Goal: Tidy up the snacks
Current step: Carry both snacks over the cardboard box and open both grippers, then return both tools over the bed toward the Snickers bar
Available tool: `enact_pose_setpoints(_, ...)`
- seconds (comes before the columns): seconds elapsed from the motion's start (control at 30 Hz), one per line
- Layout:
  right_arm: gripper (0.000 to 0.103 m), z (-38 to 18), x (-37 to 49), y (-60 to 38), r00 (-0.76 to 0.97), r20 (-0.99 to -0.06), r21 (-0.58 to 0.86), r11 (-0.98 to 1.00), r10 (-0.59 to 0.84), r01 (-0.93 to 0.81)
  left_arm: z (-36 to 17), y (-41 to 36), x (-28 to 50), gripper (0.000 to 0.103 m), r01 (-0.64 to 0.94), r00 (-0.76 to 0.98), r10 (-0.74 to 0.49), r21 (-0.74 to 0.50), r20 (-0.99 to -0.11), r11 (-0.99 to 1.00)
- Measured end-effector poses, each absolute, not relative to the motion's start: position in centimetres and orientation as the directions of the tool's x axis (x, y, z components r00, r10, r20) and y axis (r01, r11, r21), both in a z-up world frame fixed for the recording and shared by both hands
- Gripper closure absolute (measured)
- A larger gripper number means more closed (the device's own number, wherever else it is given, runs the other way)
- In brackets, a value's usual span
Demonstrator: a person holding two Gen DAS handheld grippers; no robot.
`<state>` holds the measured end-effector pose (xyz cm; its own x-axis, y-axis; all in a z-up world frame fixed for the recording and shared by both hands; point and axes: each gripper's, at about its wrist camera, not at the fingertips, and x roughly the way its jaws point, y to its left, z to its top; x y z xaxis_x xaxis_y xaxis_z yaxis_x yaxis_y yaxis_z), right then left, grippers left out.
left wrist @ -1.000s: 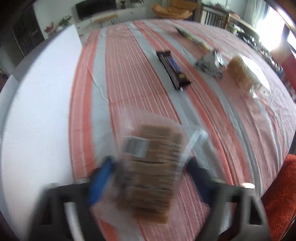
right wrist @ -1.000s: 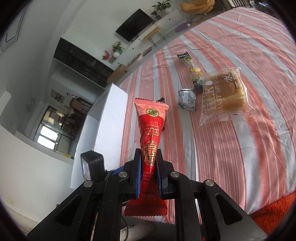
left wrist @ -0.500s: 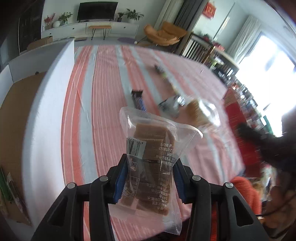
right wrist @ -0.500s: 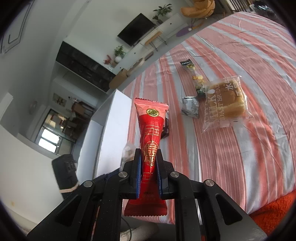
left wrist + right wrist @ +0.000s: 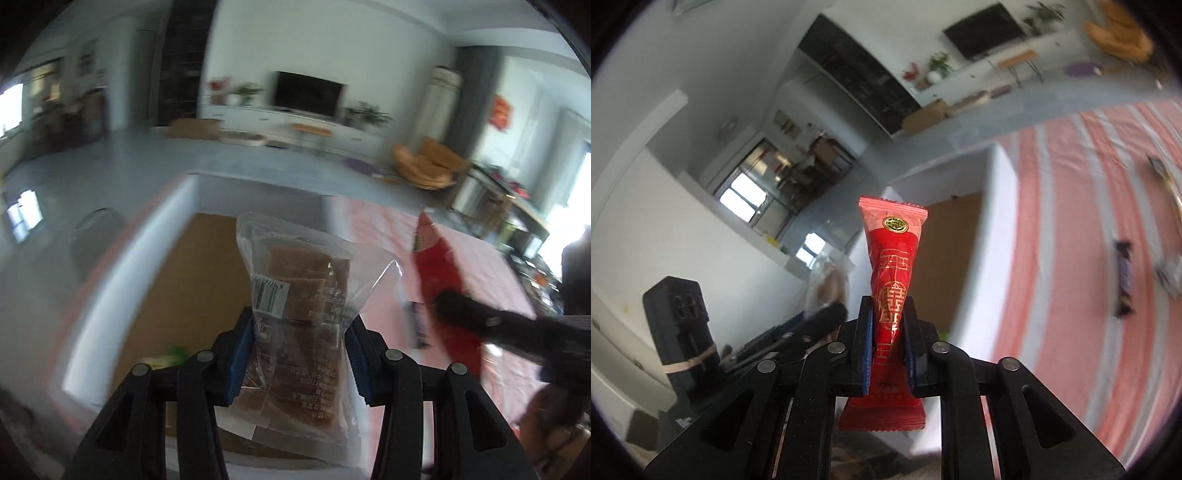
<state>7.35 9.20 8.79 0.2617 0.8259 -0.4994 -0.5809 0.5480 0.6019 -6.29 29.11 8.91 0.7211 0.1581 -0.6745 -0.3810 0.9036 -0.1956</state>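
Note:
My left gripper (image 5: 299, 321) is shut on a clear bag of brown cake slices (image 5: 306, 280), upright over the brown floor of a white-walled box (image 5: 122, 280). Its jaws are easing open, but the pads still press the bag. My right gripper (image 5: 889, 314) grips a red snack packet (image 5: 892, 251) with gold print, standing upright in front of the box (image 5: 986, 236). Its jaws are opening slightly with the packet still pinched between them. In the left wrist view the right gripper (image 5: 480, 321) and its red packet (image 5: 439, 266) show blurred at the right. The right wrist view has the clear bag (image 5: 829, 288) at lower left.
The red-and-grey striped tablecloth (image 5: 1071, 221) lies right of the box. On it are a dark snack bar (image 5: 1124, 284), a silvery packet (image 5: 1171, 273) and a long thin packet (image 5: 1167, 181). Something green (image 5: 177, 352) lies in the box. A person's hand (image 5: 554, 424) holds the right gripper.
Both grippers have swung left and upward from over the table to the box, each keeping its snack. The left view now looks into the box instead of along the cloth.

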Motion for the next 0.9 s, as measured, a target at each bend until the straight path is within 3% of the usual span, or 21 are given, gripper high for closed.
enact_pose_setpoints(0.07, 0.051, 9.0, 7.8, 9.9, 0.281, -0.489, 0.593, 0.551, 0.826, -0.587, 8.0, 30.8, -6.3, 0.04, -0.464, 0.683, 0.226, -0.174, -0.695, 0.868)
enact_pose_setpoints(0.17, 0.049, 9.6, 8.0, 7.9, 0.371, -0.496, 0.535, 0.613, 0.785, -0.582, 7.5, 31.0, -6.3, 0.024, -0.48, 0.69, 0.247, -0.175, -0.68, 0.859)
enact_pose_setpoints(0.3, 0.047, 10.1, 7.5, 2.8, 0.504, -0.566, 0.389, 0.75, 0.653, -0.535, 7.5, 27.7, -4.6, 0.019, -0.383, 0.727, 0.2, -0.146, -0.657, 0.912)
enact_pose_setpoints(0.4, 0.042, 10.0, 7.6, -0.9, 0.616, -0.688, 0.096, 0.889, 0.384, -0.447, 7.1, 24.2, -2.8, 0.018, -0.248, 0.75, 0.06, -0.196, -0.659, 0.949)
enact_pose_setpoints(0.43, 0.036, 9.6, 7.9, -2.1, 0.635, -0.725, -0.02, 0.914, 0.266, -0.406, 7.0, 22.9, -2.1, 0.016, -0.197, 0.75, 0.011, -0.208, -0.661, 0.958)
enact_pose_setpoints(0.53, 0.034, 6.7, 8.0, -6.6, 0.581, -0.814, -0.243, 0.917, -0.015, -0.317, 5.4, 17.1, 0.2, 0.008, -0.045, 0.717, -0.121, -0.218, -0.687, 0.975)
enact_pose_setpoints(0.67, 0.033, 1.2, 7.9, -12.5, 0.463, -0.886, -0.131, 0.971, -0.024, -0.201, 0.7, 9.3, 3.5, 0.008, 0.112, 0.612, -0.244, -0.222, -0.753, 0.968)
enact_pose_setpoints(0.9, 0.033, -7.4, 7.9, -15.3, 0.412, -0.91, 0.019, 0.998, 0.041, -0.057, -7.2, 3.7, 8.0, 0.008, 0.116, 0.507, -0.152, -0.108, -0.848, 0.987)
